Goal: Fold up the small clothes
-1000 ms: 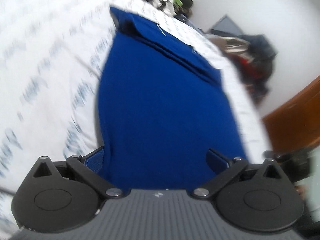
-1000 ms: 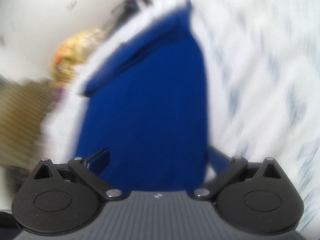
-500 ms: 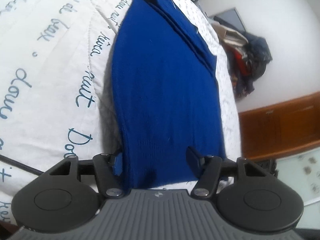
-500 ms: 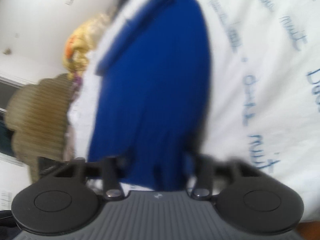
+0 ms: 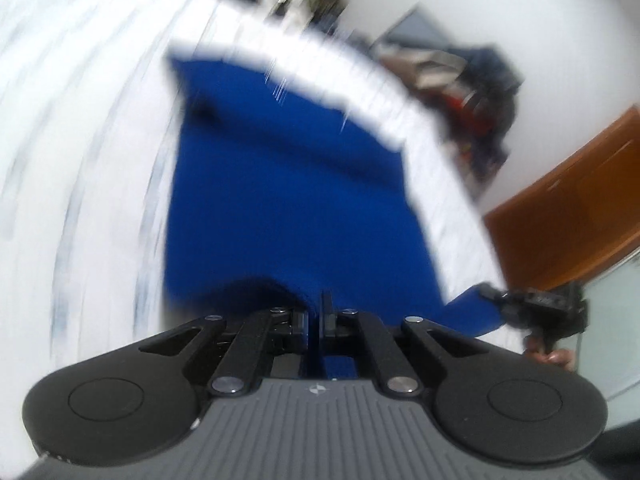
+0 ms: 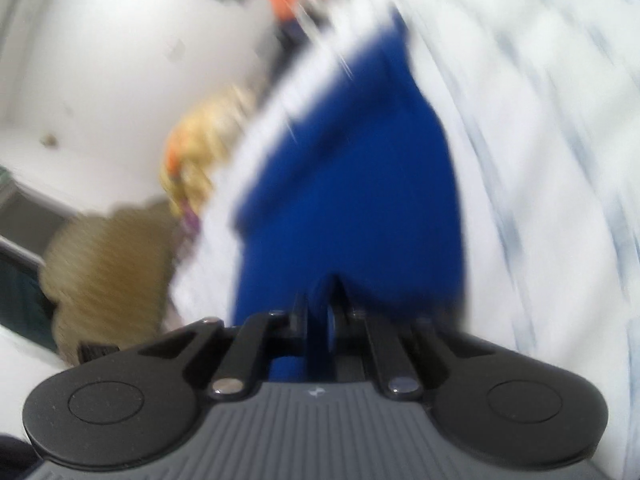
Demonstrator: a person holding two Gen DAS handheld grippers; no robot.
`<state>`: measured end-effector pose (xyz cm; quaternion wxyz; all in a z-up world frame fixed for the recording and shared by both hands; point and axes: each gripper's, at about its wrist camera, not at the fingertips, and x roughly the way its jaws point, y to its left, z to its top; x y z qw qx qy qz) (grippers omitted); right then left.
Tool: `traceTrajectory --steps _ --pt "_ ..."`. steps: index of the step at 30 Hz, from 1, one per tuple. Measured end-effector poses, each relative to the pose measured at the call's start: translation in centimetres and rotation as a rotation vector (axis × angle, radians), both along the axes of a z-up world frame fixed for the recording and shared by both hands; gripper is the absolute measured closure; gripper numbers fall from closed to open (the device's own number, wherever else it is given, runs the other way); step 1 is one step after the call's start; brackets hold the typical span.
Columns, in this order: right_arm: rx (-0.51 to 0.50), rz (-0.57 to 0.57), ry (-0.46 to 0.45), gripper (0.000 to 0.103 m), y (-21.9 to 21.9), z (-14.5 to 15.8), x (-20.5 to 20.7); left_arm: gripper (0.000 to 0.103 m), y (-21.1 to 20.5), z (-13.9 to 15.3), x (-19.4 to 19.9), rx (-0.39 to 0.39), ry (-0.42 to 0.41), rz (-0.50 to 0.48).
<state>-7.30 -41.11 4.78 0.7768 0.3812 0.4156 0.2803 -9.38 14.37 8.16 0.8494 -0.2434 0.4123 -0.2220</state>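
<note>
Garment (image 5: 288, 200): solid royal blue, no print visible, same blue in the right wrist view (image 6: 360, 200). Bedsheet (image 5: 80, 160): white, with faint grey-blue markings blurred into streaks; pattern cannot be read. Left gripper (image 5: 316, 312): black fingers and linkage, ribbed grey body, silver pivot pins. Right gripper (image 6: 320, 316): same black and grey. Wall (image 5: 560, 20): plain white. Wooden panel (image 5: 580, 208): warm orange-brown. Clothes pile (image 5: 472, 92): dark navy, red and tan mixed. Soft object (image 6: 104, 264): tan-olive, finely ribbed. Bundle (image 6: 200, 148): yellow with an orange patch.
</note>
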Motion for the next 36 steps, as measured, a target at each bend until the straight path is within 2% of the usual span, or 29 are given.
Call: traceTrajectory --steps 4,6,8,12,15,16,17,18,19,20,21,22,24,25,26,28,29,31,32,33,36 --pt "0.091 -0.066 -0.092 0.094 -0.8 1.8 8.4 0.097 0.0 3.1 8.5 -0.036 -0.138 0.061" --pt "0.105 -0.098 -0.1 0.094 -0.6 2.0 13.5 0.097 -0.2 3.4 13.5 -0.047 -0.142 0.1" --pt "0.106 -0.121 -0.09 0.094 -0.1 1.5 18.9 0.097 -0.7 3.0 18.3 -0.014 -0.142 0.127" --pt "0.082 -0.159 -0.01 0.094 1.6 -1.3 28.3 0.098 -2.4 0.5 26.1 0.058 -0.089 0.182" --pt "0.067 -0.194 0.066 0.091 2.3 -4.4 32.6 0.097 -1.7 -1.9 29.9 0.086 -0.031 0.23" --pt "0.066 -0.212 0.1 0.083 2.6 -5.2 33.6 0.095 -1.5 -2.6 30.5 0.072 -0.017 0.249" --pt "0.063 -0.234 0.138 0.071 2.8 -5.8 34.3 0.092 -0.1 -3.6 31.7 0.047 -0.022 0.277" --pt "0.082 -0.259 0.151 0.068 2.7 -6.0 34.5 0.076 0.6 -4.0 31.9 0.02 -0.037 0.308" --pt "0.131 -0.293 0.126 0.056 2.4 -6.0 34.0 0.045 1.3 -4.1 31.3 -0.007 -0.049 0.345" --pt "0.174 -0.327 0.088 0.03 2.0 -5.7 33.1 0.027 2.0 -4.1 30.9 -0.024 -0.051 0.397" --pt "0.173 -0.355 0.054 0.017 1.8 -5.2 32.5 0.007 2.6 -4.0 29.7 -0.025 -0.064 0.441" --pt "0.14 -0.371 0.022 0.001 1.6 -4.4 31.3 0.009 3.0 -3.6 28.4 -0.008 -0.08 0.464" --pt "0.072 -0.36 -0.048 0.001 1.2 -2.7 28.3 0.009 3.3 -3.0 25.4 0.029 -0.094 0.434" --pt "0.034 -0.337 -0.063 0.001 1.0 -2.0 26.8 0.009 3.1 -2.9 23.7 0.076 -0.083 0.422" --pt "-0.027 -0.32 -0.067 0.001 0.9 -1.6 25.1 0.009 2.7 -3.1 21.9 0.135 -0.074 0.417" --pt "-0.182 -0.307 -0.055 0.001 0.8 -1.6 21.6 0.011 2.3 -3.9 18.0 0.2 -0.052 0.407" --pt "-0.259 -0.295 -0.039 0.001 0.8 -2.0 20.0 0.011 2.1 -4.7 16.4 0.207 -0.025 0.397" --pt "-0.368 -0.252 -0.013 0.001 1.4 -3.3 17.3 0.013 2.2 -6.4 13.8 0.158 0.037 0.378" --pt "-0.397 -0.236 -0.05 0.002 1.9 -3.3 15.9 0.013 2.0 -7.2 12.9 0.122 0.066 0.369" --pt "-0.416 -0.222 -0.049 0.002 2.4 -3.3 15.0 0.012 1.6 -7.3 11.9 0.106 0.041 0.368" --pt "-0.417 -0.156 -0.063 0.002 4.2 -3.0 13.9 0.012 0.5 -7.3 11.1 0.077 0.034 0.34"
